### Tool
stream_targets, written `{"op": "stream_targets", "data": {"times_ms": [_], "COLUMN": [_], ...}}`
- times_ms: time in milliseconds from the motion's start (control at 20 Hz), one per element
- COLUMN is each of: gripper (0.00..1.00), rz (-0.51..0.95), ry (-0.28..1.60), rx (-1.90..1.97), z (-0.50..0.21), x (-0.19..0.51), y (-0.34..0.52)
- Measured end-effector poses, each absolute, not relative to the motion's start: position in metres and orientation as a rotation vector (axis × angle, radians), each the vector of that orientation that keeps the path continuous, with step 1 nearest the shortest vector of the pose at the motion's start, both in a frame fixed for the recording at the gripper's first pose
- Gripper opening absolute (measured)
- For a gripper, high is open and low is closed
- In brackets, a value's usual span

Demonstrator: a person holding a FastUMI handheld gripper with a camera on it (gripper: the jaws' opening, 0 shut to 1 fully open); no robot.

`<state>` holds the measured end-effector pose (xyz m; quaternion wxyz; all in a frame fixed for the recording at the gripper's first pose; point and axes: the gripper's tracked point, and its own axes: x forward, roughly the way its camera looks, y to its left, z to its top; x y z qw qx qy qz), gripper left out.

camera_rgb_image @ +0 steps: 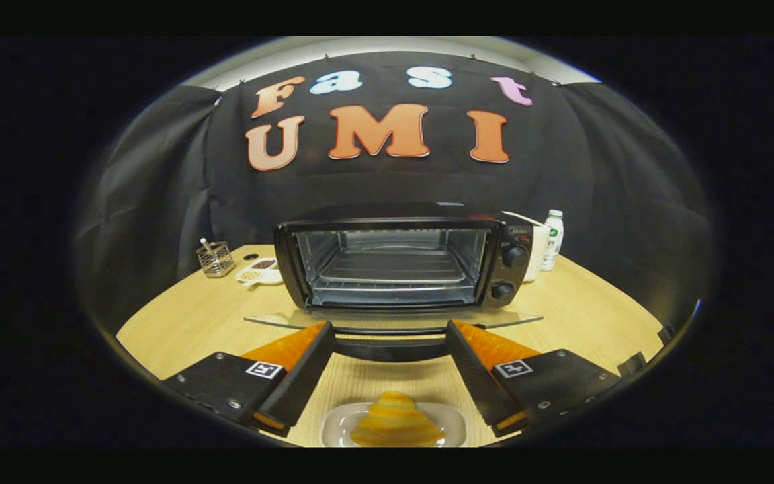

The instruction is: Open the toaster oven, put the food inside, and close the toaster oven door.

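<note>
Jaws of the gripper (389,329) stand wide apart; food (397,420) between them, open toaster oven (397,262) beyond; its brand mark unreadable.

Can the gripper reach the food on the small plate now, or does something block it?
Probably yes. The gripper is open, and the food sits on its plate low between the two fingers, with nothing lying between them. The open oven door is farther ahead and seems not to block the way.
</note>
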<state>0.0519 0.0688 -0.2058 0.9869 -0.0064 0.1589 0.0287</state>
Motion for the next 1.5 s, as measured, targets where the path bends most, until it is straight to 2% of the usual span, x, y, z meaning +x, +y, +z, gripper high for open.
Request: {"op": "stream_targets", "data": {"times_ms": [350, 700, 1000, 1500], "gripper": [0.98, 0.99, 0.98, 0.98], "rz": [0.053, 0.078, 0.076, 0.026], "ry": [0.434, 0.484, 0.418, 0.428], "rx": [-0.007, 0.02, 0.049, -0.039], "z": [-0.257, -0.278, -0.259, -0.277], "x": [0.031, 0.024, 0.003, -0.082], "y": [0.063, 0.065, 0.059, 0.052]}}
